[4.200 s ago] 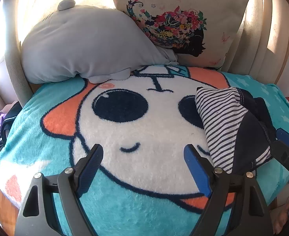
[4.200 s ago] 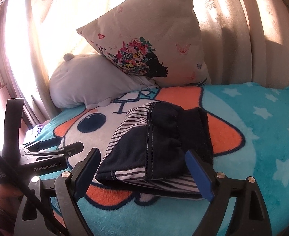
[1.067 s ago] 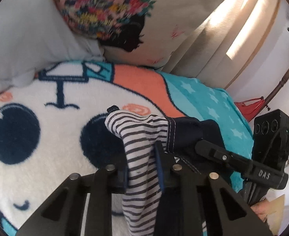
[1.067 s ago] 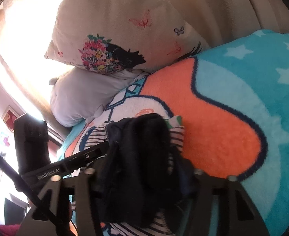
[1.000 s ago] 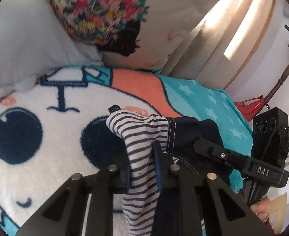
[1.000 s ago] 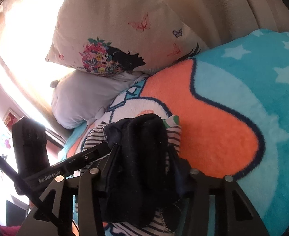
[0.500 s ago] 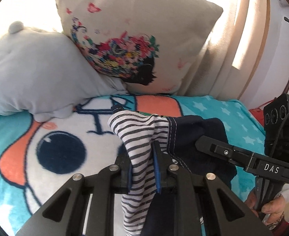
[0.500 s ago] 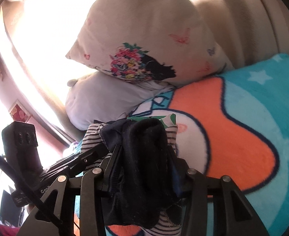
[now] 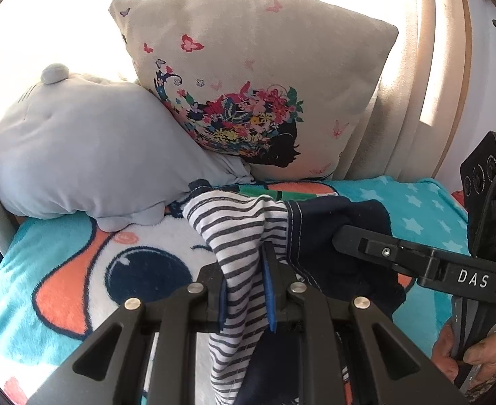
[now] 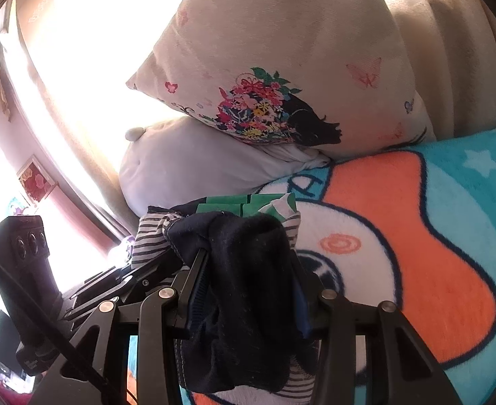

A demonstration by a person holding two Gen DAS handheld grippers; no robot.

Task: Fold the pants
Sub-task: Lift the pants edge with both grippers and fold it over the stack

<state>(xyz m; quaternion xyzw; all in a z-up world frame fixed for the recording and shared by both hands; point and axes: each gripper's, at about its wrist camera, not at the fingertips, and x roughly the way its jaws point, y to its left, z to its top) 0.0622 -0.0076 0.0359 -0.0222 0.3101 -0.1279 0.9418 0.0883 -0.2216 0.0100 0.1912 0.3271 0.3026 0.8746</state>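
I hold the pants (image 9: 248,233) bunched above the bed (image 9: 62,249). My left gripper (image 9: 244,290) is clamped on the striped part, my right gripper (image 10: 248,290) on the thick dark wad beside it; the rest hangs below both.

Pants (image 9: 244,246): navy w/ grey-white striped lining, green patch at top, bunched & part-folded. Hanging off the bed, striped part draping at left, navy part at right w/ white stitching; lower ends out of view.
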